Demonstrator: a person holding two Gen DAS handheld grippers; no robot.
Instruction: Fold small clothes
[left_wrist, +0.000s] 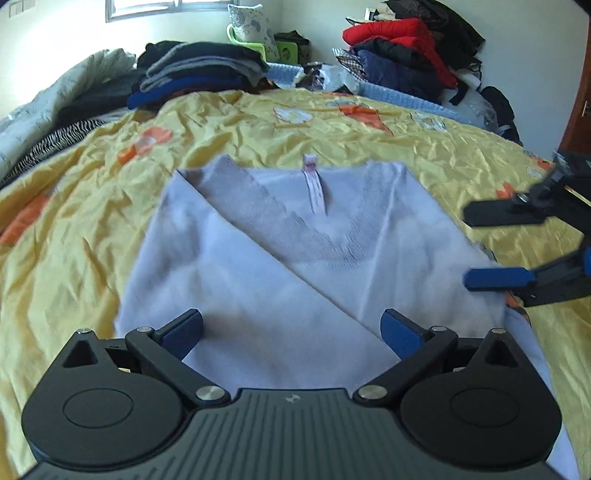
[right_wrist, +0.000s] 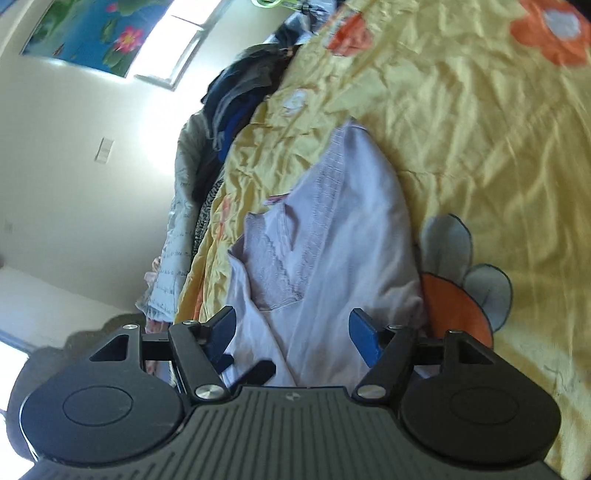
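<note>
A small pale lilac garment lies flat on the yellow bedspread, its left side folded diagonally over the front, its V neckline and label toward the far side. My left gripper is open and empty just above the garment's near part. My right gripper is open at the garment's right edge, turned sideways. In the right wrist view the right gripper is open and empty over the garment, and the left gripper's fingertips show below it.
Stacks of folded dark clothes and a red and navy jacket pile sit at the bed's far side. A grey quilt lies at far left. A door stands at right.
</note>
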